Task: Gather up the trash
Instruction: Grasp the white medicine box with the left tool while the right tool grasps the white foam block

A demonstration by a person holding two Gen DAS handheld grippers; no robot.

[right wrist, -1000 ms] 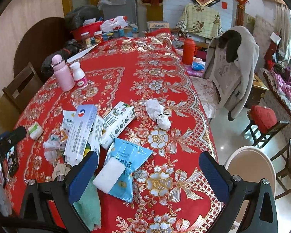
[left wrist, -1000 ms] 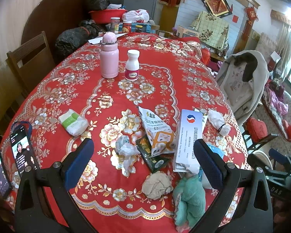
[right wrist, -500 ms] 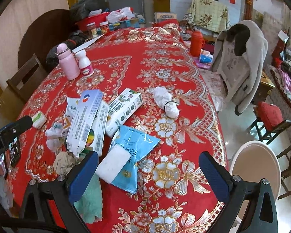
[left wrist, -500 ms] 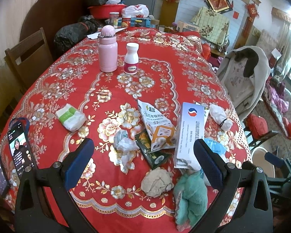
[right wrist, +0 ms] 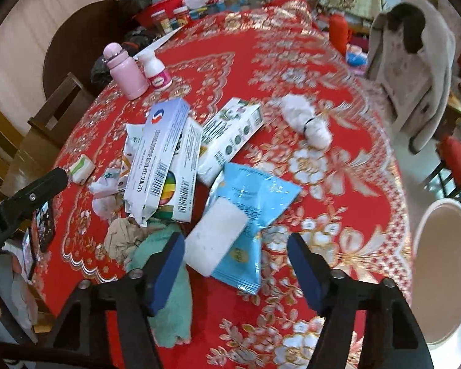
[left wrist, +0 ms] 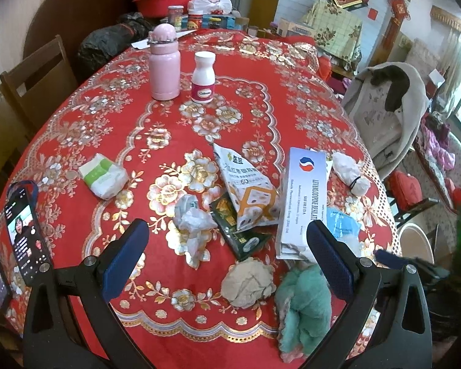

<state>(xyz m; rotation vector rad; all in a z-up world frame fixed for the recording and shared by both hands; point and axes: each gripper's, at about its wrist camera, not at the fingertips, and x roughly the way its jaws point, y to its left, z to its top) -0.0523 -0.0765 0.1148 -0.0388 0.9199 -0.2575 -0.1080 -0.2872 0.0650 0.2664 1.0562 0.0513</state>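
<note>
The right gripper [right wrist: 236, 264] hangs low over the near edge of the red table [right wrist: 353, 184]. Its jaws have just been closing, but they are not pinching anything yet. The white block [right wrist: 218, 240] and the blue wrapper [right wrist: 255, 203] under it lie in the gap between them, and the left pad sits just beside the block. I think the step in hand is to grab this block or the wrapper. To do it well, the gripper should go down a little more, so both pads sit on each side of the block, and then squeeze slowly so the block does not slip out. It should keep clear of the green cloth [right wrist: 169, 292] on the left, or that may get caught too. The left gripper [left wrist: 227, 258] is spread wide and holds nothing; it hangs over a beige crumpled paper [left wrist: 249, 279] and a white crumpled tissue [left wrist: 193, 221]. A bit farther back lie more trash: the long white medicine box [right wrist: 159, 150], a snack bag [left wrist: 246, 187], another white box [right wrist: 230, 135] and a tied white bundle [right wrist: 307, 120]. Far back stand a pink bottle [left wrist: 164, 64] and a small white bottle [left wrist: 203, 77]. These two look like things to keep. A round bin [right wrist: 442, 273] waits on the floor to the right, beside the table.
</note>
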